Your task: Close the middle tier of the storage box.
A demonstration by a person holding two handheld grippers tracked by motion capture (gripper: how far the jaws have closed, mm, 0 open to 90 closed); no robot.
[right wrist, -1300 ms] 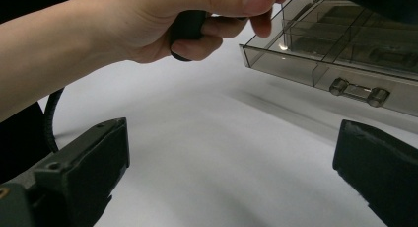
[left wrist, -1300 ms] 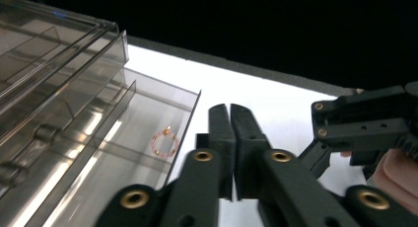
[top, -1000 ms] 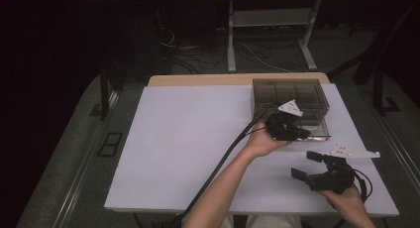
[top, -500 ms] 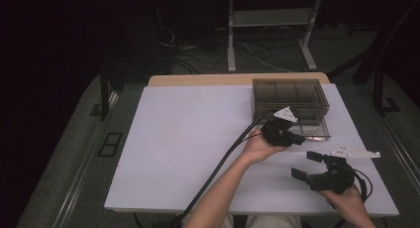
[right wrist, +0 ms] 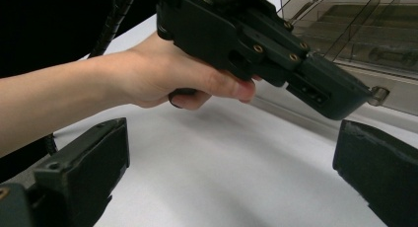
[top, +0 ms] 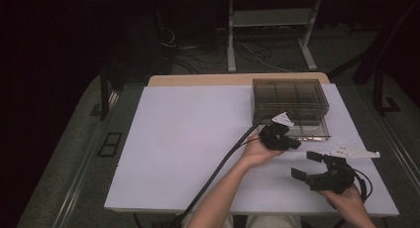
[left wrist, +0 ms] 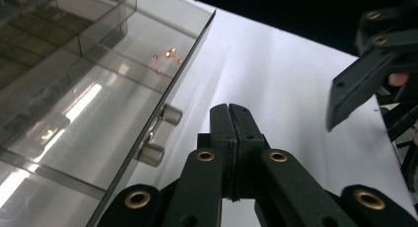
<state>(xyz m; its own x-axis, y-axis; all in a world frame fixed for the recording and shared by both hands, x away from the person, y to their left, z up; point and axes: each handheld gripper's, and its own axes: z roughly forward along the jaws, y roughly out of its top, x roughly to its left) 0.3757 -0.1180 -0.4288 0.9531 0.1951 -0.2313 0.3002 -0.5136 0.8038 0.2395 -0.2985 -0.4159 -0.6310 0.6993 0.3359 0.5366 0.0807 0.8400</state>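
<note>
The smoky clear drawer box [top: 289,106] has 1 knobbed drawer [left wrist: 98,133] pulled out.

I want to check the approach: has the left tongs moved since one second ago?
Yes. In the high view the left tongs has shifted toward the person, from over the smoky drawer box to its front edge.

Smoky clear drawer box [top: 289,101], bottom drawer [left wrist: 88,113] pulled out

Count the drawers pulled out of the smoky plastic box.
1. The bottom drawer is pulled out of the box toward the person, beside the left gripper. Any drawers above it look pushed in, though the tinted plastic hides how many.
</note>
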